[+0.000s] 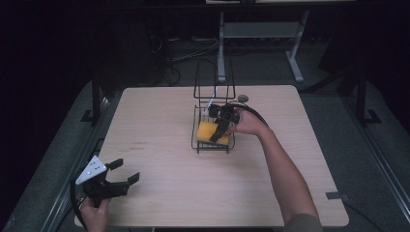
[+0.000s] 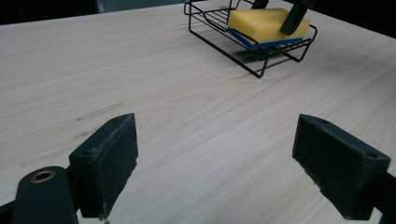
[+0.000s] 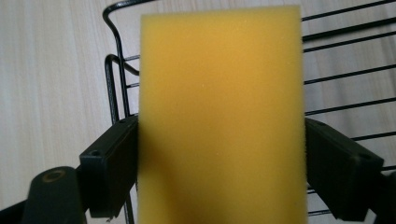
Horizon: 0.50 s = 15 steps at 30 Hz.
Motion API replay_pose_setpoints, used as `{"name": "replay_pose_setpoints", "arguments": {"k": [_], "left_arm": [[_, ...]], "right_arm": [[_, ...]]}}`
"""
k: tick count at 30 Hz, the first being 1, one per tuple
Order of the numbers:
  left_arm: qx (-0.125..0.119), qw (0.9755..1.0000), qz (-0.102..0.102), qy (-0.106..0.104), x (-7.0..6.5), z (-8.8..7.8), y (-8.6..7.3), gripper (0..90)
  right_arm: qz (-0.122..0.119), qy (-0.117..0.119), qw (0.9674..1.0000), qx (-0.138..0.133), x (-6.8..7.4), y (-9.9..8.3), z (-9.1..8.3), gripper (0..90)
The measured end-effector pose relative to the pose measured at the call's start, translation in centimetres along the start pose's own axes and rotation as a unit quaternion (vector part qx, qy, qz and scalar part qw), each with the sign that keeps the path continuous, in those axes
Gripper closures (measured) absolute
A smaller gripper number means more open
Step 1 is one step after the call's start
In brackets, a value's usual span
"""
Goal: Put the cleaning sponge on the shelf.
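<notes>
A yellow sponge (image 1: 209, 130) with a blue underside lies in the tray of a black wire rack (image 1: 212, 146) at the middle of the table. In the right gripper view the sponge (image 3: 222, 107) sits between the two jaws of my right gripper (image 3: 222, 177). The jaws stand wide apart along its long edges and the foam looks unsqueezed. My left gripper (image 1: 124, 173) hovers open near the table's front left corner, with nothing between its pads (image 2: 112, 158). From the left gripper view the sponge (image 2: 266, 25) rests in the rack (image 2: 219, 42), with a black jaw of the right gripper (image 2: 294, 18) on it.
The rack has a tall wire back (image 1: 214, 77) behind the tray. A small dark round object (image 1: 243, 98) lies on the table beyond it. A wide stretch of bare light wood (image 1: 159, 159) lies between the rack and my left gripper.
</notes>
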<state>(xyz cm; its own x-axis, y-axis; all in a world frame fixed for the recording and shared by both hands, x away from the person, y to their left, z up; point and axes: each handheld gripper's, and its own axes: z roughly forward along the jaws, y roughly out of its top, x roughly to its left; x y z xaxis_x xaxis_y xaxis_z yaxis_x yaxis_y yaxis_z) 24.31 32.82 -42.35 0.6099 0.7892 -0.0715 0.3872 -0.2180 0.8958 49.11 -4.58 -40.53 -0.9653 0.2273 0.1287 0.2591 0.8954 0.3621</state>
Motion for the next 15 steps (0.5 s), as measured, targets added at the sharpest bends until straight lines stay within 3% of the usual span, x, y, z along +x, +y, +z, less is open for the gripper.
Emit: {"name": "replay_pose_setpoints", "arguments": {"k": [4, 8, 15], "left_arm": [[0.0, 1.0, 0.001, 0.0, 0.0, 0.0, 0.0, 13.4], [0.0, 1.0, 0.0, -0.001, -0.1, 0.1, 0.0, 13.4], [0.003, 1.0, 0.002, -0.002, -0.2, 0.2, 0.0, 13.4]], "right_arm": [[-0.001, -0.004, 1.0, -0.009, 0.2, 0.0, -0.4, 16.1], [0.007, -0.004, 0.9989, -0.046, 0.4, -0.3, -1.0, 16.0], [0.008, -0.015, 0.9992, -0.037, 0.7, -0.7, -1.3, 15.7]]}}
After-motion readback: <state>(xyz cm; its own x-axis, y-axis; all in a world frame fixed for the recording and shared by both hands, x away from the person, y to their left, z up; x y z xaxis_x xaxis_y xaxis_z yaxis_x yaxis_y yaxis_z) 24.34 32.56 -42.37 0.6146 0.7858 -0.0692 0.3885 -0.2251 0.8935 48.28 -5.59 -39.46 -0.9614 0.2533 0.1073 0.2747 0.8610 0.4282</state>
